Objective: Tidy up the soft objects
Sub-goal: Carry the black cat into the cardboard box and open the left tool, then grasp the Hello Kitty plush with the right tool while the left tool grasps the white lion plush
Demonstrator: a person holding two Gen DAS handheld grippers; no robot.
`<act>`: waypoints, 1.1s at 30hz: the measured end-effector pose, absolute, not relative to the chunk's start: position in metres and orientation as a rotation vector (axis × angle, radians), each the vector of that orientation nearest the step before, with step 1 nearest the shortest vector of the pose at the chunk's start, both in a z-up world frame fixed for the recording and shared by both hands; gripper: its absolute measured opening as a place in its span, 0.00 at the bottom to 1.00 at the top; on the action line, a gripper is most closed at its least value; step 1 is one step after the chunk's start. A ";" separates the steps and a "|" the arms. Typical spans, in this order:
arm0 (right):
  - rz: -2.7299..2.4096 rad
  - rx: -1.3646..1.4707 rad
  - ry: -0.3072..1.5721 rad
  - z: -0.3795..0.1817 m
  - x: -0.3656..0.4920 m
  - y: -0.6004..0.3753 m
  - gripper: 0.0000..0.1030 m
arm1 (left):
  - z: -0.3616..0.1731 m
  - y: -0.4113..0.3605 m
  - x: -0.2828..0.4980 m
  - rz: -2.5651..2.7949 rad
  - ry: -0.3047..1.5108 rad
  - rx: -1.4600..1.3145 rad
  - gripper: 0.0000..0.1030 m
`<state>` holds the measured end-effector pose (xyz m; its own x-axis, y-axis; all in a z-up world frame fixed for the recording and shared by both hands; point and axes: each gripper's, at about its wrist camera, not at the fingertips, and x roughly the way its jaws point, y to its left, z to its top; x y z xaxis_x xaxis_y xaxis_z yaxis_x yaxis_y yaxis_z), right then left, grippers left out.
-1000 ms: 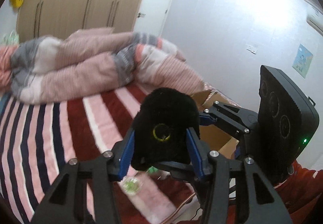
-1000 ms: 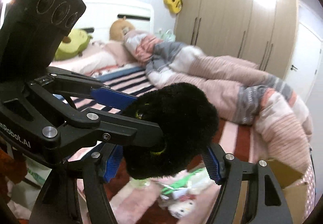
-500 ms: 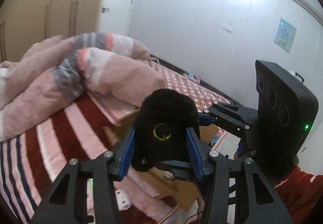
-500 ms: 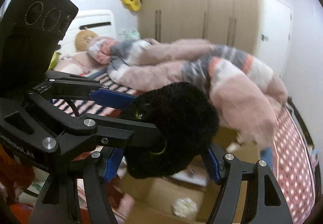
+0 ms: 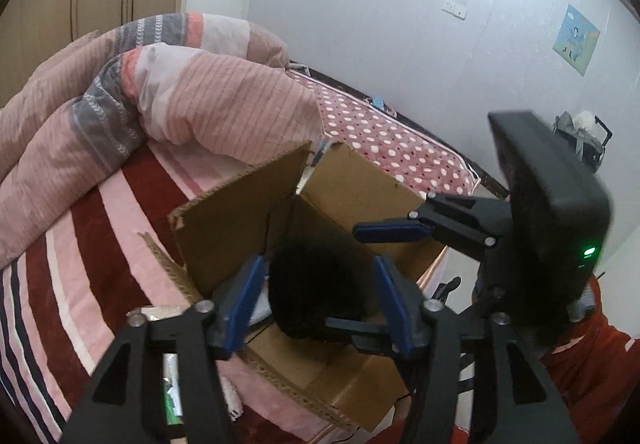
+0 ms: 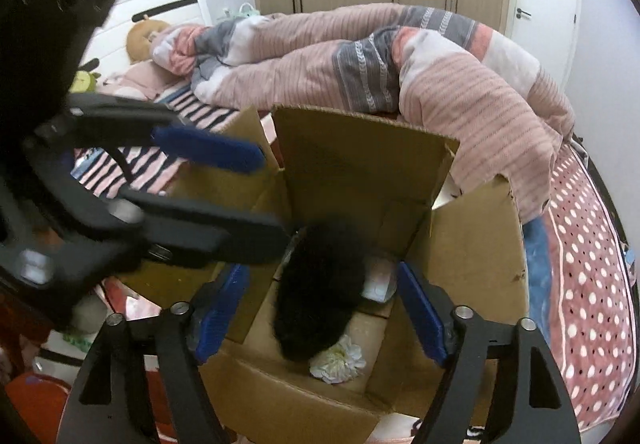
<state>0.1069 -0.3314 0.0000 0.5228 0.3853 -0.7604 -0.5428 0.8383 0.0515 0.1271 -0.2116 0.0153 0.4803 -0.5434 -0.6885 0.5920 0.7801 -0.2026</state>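
Observation:
A black plush toy [image 6: 320, 292] lies inside an open cardboard box [image 6: 476, 264] on the bed, beside a small white fabric flower [image 6: 338, 362]. It also shows in the left wrist view [image 5: 316, 288], with the box [image 5: 240, 212] behind it. My left gripper [image 5: 320, 300] and my right gripper [image 6: 320, 312] are both open above the box, their blue pads apart from the plush. The left gripper crosses the right wrist view at upper left [image 6: 208, 148]. The right gripper shows in the left wrist view [image 5: 394, 234].
A crumpled pink and grey striped duvet [image 6: 400, 76] lies behind the box. The bed has a red, pink and white striped cover [image 5: 80, 268] and a dotted sheet [image 6: 588, 284]. Soft toys [image 6: 140, 40] sit at the headboard. Small packets [image 5: 172, 392] lie left of the box.
Both grippers swung to the box with the plush held between them, then opened. The plush dropped into the box.

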 end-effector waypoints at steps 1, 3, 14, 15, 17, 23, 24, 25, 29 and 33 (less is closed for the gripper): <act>0.560 -0.202 0.854 0.000 0.107 -0.331 0.75 | 0.017 -0.209 0.127 -0.681 0.805 0.068 0.65; 0.567 -0.195 0.849 0.002 0.106 -0.330 0.75 | 0.024 -0.202 0.122 -0.662 0.778 0.071 0.74; 0.644 -0.266 0.660 0.047 0.071 -0.273 1.00 | 0.060 -0.107 0.081 -0.443 0.601 0.038 0.97; 0.670 -0.268 0.650 0.050 0.068 -0.264 1.00 | 0.061 -0.096 0.077 -0.421 0.593 0.032 0.97; 0.727 -0.258 0.647 0.054 0.063 -0.244 1.00 | 0.060 -0.069 0.068 -0.366 0.580 0.014 0.97; 0.816 -0.266 0.664 0.039 0.046 -0.188 0.93 | 0.031 -0.003 0.051 -0.234 0.597 -0.026 0.97; 0.828 -0.271 0.674 0.033 0.043 -0.180 0.85 | 0.023 0.005 0.051 -0.226 0.610 -0.036 0.97; 0.836 -0.272 0.692 0.026 0.040 -0.171 0.82 | 0.013 0.012 0.051 -0.219 0.625 -0.045 0.97; 0.819 -0.263 0.767 -0.005 0.035 -0.155 0.68 | -0.037 0.032 0.055 -0.213 0.698 -0.073 0.97; 0.735 -0.259 0.831 -0.038 0.035 -0.156 0.62 | -0.081 0.042 0.065 -0.247 0.762 -0.130 0.85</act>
